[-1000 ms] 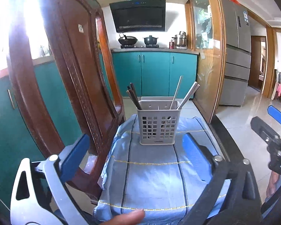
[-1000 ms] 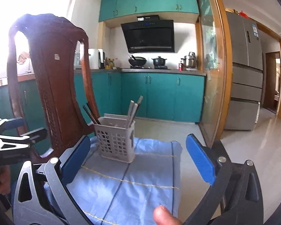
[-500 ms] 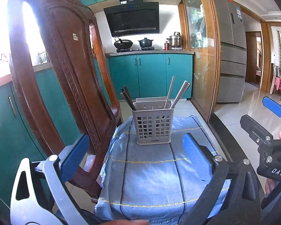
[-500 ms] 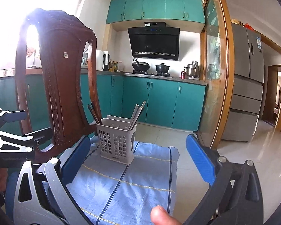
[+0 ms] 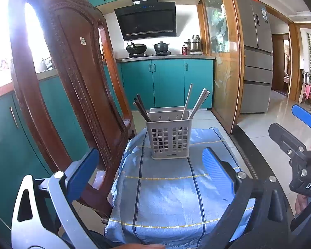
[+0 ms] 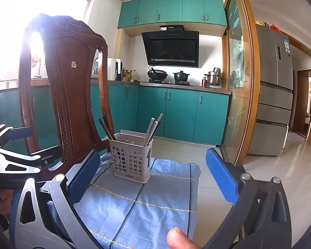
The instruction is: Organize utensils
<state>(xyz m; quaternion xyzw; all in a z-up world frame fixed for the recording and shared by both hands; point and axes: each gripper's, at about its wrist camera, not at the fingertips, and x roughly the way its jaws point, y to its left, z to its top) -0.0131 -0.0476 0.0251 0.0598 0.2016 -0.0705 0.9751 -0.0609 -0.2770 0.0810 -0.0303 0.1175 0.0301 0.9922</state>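
Observation:
A grey perforated utensil holder (image 5: 169, 138) (image 6: 131, 159) stands upright on a blue striped cloth (image 5: 165, 188) (image 6: 143, 199). Dark chopsticks (image 5: 142, 108) (image 6: 106, 129) lean in its left side, pale chopsticks (image 5: 194, 104) (image 6: 153, 129) in its right. My left gripper (image 5: 150, 169) hangs open, short of the holder, nothing between its blue pads. My right gripper (image 6: 152, 173) is open too, empty, near the holder's front. Each gripper shows at the other view's edge.
A carved dark wooden chair back (image 5: 72, 95) (image 6: 70, 95) rises close on the left of the cloth. Teal cabinets (image 6: 176, 114) and a stove with pots lie behind, a glass door (image 6: 238, 87) and grey fridge (image 6: 273, 95) to the right. A fingertip (image 6: 177, 238) shows below.
Both grippers have lifted and tilted upward, so the holder sits lower in view. The right gripper has drawn a little back. Both stay open; the holder has not moved.

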